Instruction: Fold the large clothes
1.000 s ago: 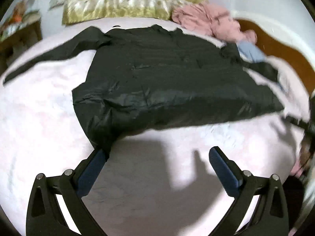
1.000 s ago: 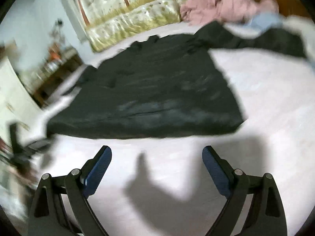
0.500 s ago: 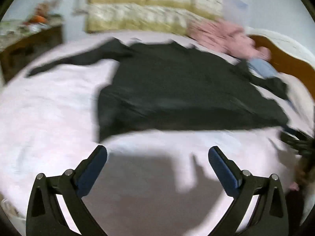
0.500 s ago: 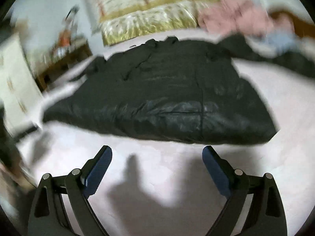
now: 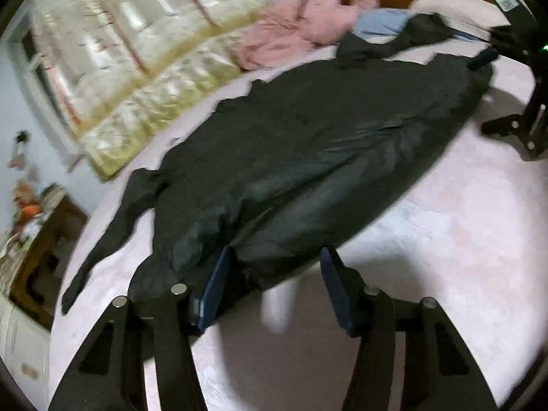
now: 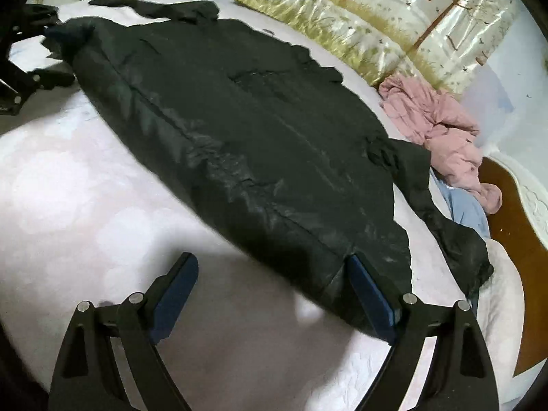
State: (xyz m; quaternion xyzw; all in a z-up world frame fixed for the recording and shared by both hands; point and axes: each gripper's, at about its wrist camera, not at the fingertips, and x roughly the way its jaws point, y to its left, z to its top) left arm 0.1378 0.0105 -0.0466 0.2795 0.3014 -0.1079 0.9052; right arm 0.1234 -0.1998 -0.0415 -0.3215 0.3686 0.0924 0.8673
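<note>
A large black padded jacket (image 5: pixel 308 144) lies spread flat on the pale pink bed (image 5: pixel 462 222), sleeves stretched out to both sides. My left gripper (image 5: pixel 274 260) is open; its jaws straddle the hem at the jacket's bottom left corner, the left pad against the cloth. My right gripper (image 6: pixel 270 267) is open at the hem's bottom right corner of the jacket (image 6: pixel 239 130), its right pad touching the cloth. Each gripper also shows at the far corner in the other's view: the right one (image 5: pixel 513 68), the left one (image 6: pixel 24 61).
A crumpled pink garment (image 6: pixel 441 133) and a light blue one (image 6: pixel 465 205) lie near the brown headboard (image 6: pixel 510 226). A patterned quilt (image 6: pixel 359 30) lies along the far side. A wooden cabinet (image 5: pixel 41 250) stands beside the bed.
Both grippers have moved forward and apart to the jacket's two bottom corners, tilting as they went. The hem now lies between the open jaws of each.
</note>
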